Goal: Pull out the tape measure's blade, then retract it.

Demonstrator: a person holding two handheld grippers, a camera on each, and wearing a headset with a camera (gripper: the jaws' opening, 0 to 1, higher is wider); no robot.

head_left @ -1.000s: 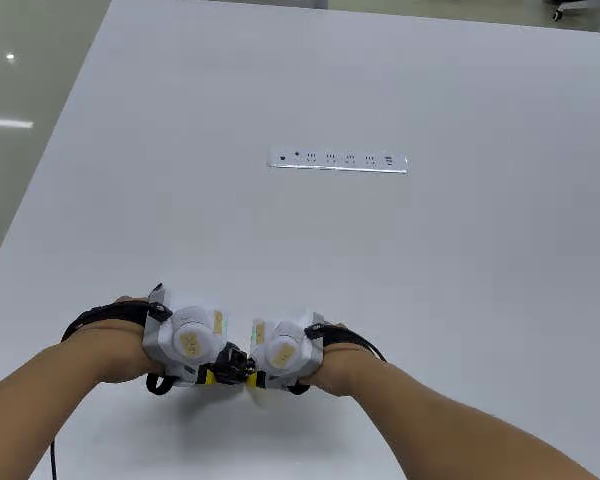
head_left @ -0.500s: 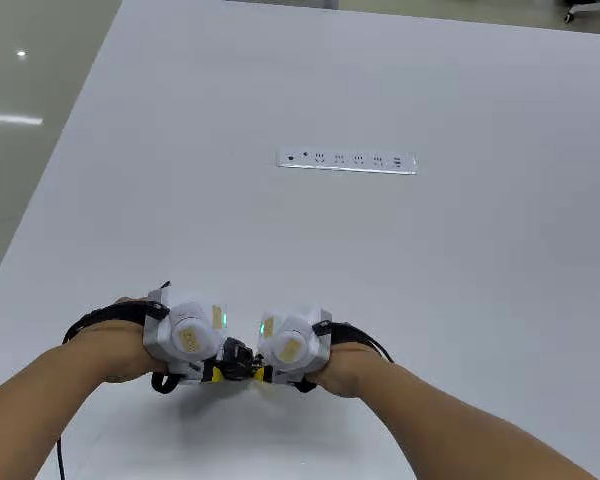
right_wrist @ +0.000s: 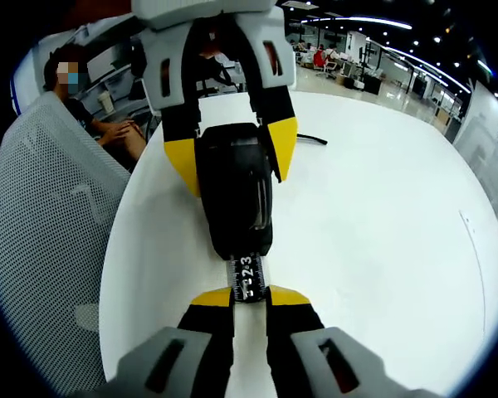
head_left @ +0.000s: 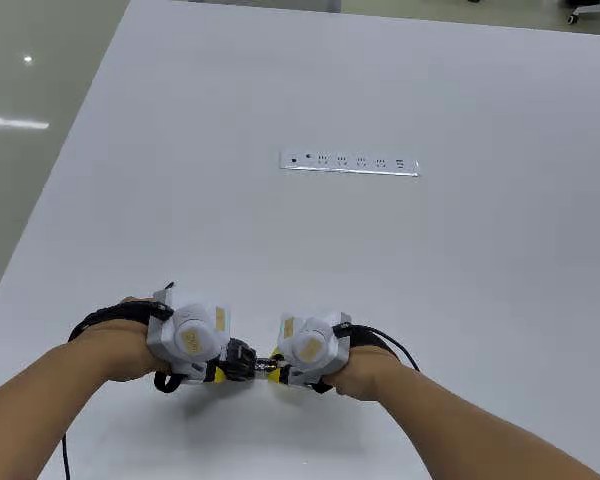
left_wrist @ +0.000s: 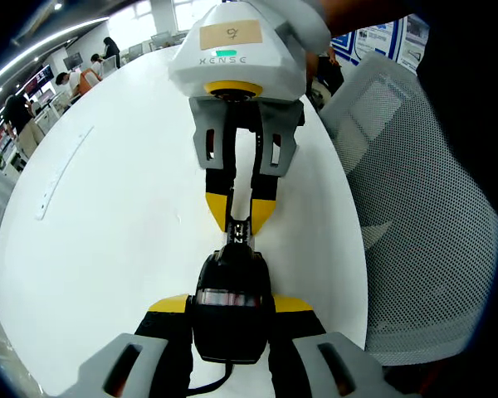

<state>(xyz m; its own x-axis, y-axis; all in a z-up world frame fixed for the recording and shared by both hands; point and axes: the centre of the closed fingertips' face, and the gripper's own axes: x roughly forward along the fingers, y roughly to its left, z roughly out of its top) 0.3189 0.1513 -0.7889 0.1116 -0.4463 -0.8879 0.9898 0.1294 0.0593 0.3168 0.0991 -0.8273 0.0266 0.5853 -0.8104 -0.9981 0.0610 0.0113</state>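
The left gripper (left_wrist: 232,308) is clamping the black case (right_wrist: 234,195) of the tape measure, its yellow-tipped jaws pressed against the case's two sides. The right gripper (right_wrist: 247,298) is facing it nose to nose, jaws pinched together on the end of the blade (right_wrist: 246,278). Only a short length is showing out of the case mouth, printed with the numerals 2 and 3. All of this is sitting well to the near side of the power strip (head_left: 348,163), low over the white table (head_left: 480,280), with the case slightly left of the strip's left end and the blade running toward the strip's right.

By my reading, the pull-out is barely beginning, and most of the risk is lying in the right gripper's hold.

- **Slipping blade:** the jaws are gripping only a small patch of thin, slick blade. If spring tension is rising while the pinch is loosening, the blade may be slipping free and snapping back into the case.
- **Kinking:** if the right gripper is drifting toward or away from the strip rather than straight out from the case mouth, the blade may be buckling or scraping the slot.
- **Twisting case:** the left jaws are pressing on smooth sides, so a hard tug may be rotating the case in them.
- **Retraction:** letting go all at once may be whipping the tip home.
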